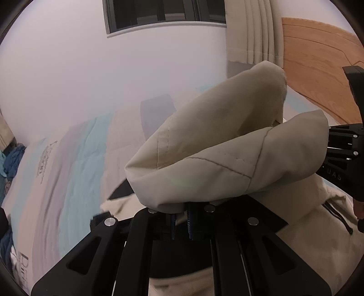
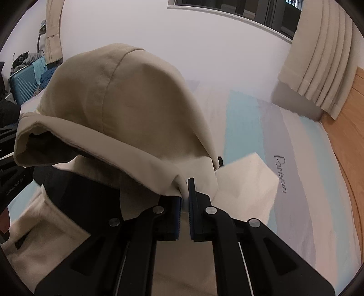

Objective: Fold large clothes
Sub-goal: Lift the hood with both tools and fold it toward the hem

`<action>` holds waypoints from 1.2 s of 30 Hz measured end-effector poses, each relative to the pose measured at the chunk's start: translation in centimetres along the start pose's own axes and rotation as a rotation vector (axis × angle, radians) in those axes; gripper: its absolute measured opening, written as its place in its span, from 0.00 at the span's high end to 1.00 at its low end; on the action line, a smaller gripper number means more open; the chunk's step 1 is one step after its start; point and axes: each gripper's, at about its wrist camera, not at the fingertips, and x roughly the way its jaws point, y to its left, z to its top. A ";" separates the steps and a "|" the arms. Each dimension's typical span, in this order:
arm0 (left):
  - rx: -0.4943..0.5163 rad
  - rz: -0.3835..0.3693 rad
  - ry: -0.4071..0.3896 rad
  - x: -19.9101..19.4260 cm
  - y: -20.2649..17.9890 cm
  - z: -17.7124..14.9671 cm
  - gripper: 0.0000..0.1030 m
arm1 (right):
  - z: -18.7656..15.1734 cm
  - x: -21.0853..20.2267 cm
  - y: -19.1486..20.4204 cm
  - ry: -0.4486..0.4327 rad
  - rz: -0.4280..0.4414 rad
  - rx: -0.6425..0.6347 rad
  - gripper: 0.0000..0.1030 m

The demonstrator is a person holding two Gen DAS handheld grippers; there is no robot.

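Note:
A beige hooded jacket [image 1: 204, 145] hangs between my two grippers above a bed. In the left wrist view my left gripper [image 1: 180, 216] is shut on a bunched fold of the jacket, which drapes over its fingertips and hides them. The other gripper's black body [image 1: 345, 154] shows at the right edge. In the right wrist view my right gripper [image 2: 184, 200] is shut on the edge of the jacket [image 2: 118, 109] near its hood, with cloth pinched between the blue pads [image 2: 178, 210]. The jacket's pale lining [image 2: 245, 182] sticks out to the right.
The bed cover [image 2: 250, 123] has pale blue, grey and white stripes with printed lettering [image 2: 281, 173]. A wooden headboard [image 2: 350, 145] runs along the right. Curtains [image 2: 318, 68] and a window [image 1: 163, 13] are on the far wall. A blue suitcase [image 2: 22, 84] with clothes stands far left.

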 end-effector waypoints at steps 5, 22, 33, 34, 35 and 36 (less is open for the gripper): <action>0.004 0.001 0.008 -0.6 -0.4 -2.6 0.93 | -2.3 -0.8 0.6 0.004 -0.002 -0.017 0.95; 0.020 -0.012 0.057 2.0 -1.6 -10.1 0.92 | -9.4 0.9 2.4 0.023 0.034 -0.050 0.95; -0.027 -0.062 0.154 3.1 -1.4 -10.7 0.92 | -10.6 2.6 2.3 0.101 0.077 -0.015 0.95; -0.022 -0.061 0.161 3.2 -1.3 -10.7 0.92 | -10.7 2.8 2.3 0.110 0.081 -0.016 0.95; -0.021 -0.062 0.166 3.3 -1.4 -10.7 0.92 | -10.7 3.0 2.2 0.115 0.082 -0.017 0.95; -0.020 -0.064 0.171 3.3 -1.4 -10.8 0.92 | -10.8 3.0 2.3 0.119 0.083 -0.018 0.95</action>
